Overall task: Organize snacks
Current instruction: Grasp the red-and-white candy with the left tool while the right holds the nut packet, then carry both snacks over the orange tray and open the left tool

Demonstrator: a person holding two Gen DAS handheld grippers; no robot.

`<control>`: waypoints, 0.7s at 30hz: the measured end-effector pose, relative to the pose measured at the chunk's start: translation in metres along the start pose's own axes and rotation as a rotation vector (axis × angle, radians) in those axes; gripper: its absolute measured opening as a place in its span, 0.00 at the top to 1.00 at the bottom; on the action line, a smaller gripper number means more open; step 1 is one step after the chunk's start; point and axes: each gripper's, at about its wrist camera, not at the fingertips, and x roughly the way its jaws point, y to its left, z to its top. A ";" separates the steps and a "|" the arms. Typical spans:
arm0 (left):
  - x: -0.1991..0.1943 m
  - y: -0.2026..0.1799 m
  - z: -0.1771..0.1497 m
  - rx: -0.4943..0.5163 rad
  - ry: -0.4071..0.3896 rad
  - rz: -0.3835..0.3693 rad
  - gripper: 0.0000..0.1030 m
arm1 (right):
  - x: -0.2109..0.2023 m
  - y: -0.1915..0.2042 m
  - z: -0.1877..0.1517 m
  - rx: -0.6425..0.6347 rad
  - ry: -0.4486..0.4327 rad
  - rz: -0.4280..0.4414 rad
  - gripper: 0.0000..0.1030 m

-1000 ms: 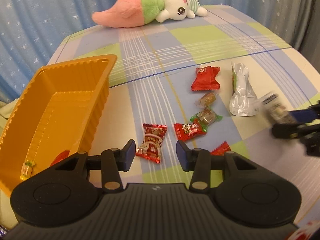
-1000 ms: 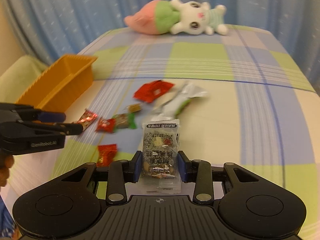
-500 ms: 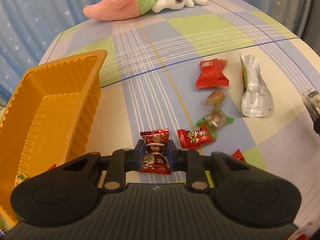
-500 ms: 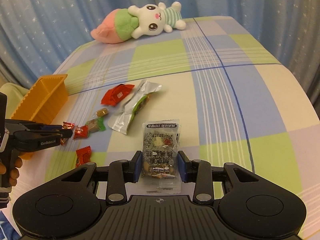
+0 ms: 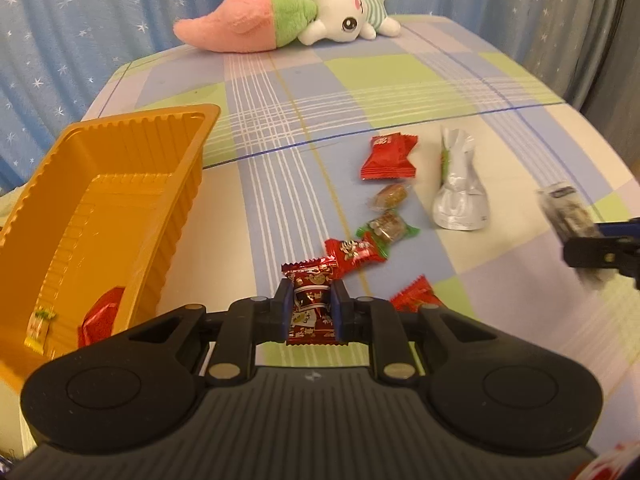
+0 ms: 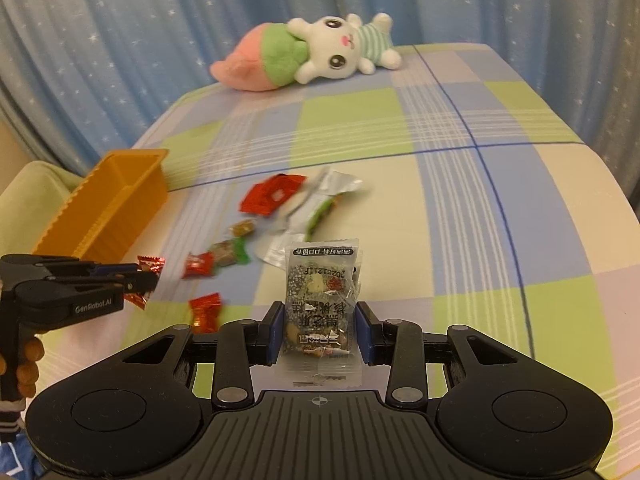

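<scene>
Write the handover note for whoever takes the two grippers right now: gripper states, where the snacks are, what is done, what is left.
Left gripper: shut on a dark red patterned candy, just clamped.
Right gripper: shut on a clear nut-mix packet.
Orange tray: on the left of the checked cloth, holding a yellow sweet and a red-wrapped one.
Loose on the cloth: large red packet, silver pouch, brown candy, green-ended candy, red cartoon-print candy, red candy near the left gripper.
Left: likely drop both held items in the tray, then gather the six loose ones.
</scene>
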 end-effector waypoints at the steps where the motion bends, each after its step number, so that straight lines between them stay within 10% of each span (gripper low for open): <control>1: -0.006 0.001 -0.002 -0.007 -0.005 -0.004 0.82 | 0.000 0.003 0.000 -0.007 0.000 0.008 0.64; 21: -0.108 0.058 -0.062 -0.172 -0.082 0.048 0.82 | -0.007 0.106 -0.010 -0.186 0.033 0.205 0.64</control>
